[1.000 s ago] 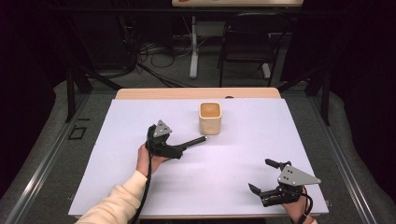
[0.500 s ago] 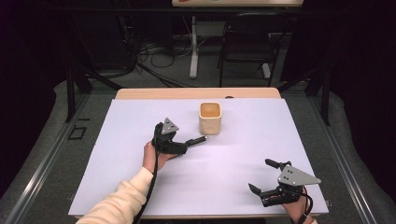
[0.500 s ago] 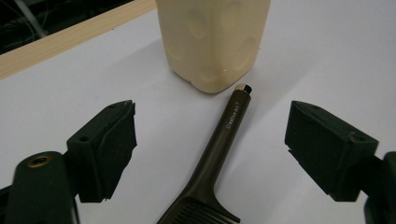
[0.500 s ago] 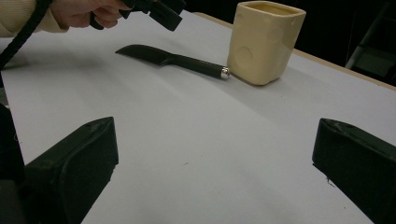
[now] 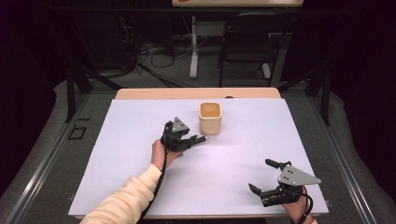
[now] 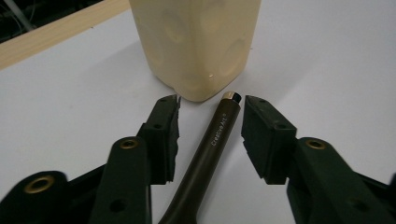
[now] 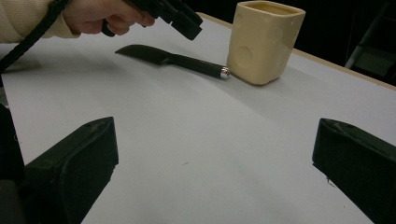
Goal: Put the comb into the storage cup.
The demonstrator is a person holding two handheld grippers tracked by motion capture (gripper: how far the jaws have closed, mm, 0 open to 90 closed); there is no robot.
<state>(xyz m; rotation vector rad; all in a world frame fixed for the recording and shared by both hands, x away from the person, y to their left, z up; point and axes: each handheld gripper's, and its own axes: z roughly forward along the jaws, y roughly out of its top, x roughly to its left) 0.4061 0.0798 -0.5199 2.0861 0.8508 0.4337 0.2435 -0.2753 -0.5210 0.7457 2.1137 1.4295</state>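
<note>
A: The left gripper (image 5: pixel 187 140) hangs over the black spatula (image 7: pixel 173 59), jaws apart either side of its handle, not clamped.

B: And the spatula?

A: Flat on the white table (image 5: pixel 243 158), its metal-capped handle end just beside the cream cup (image 5: pixel 209 117).

B: The right gripper (image 5: pixel 265 179)?

A: Near the table's front edge, well apart, jaws wide, holding nothing.

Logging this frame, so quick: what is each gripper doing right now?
Left gripper: open, jaws either side of the black spatula's handle, not gripping it.
Right gripper: open, holding nothing.
</note>
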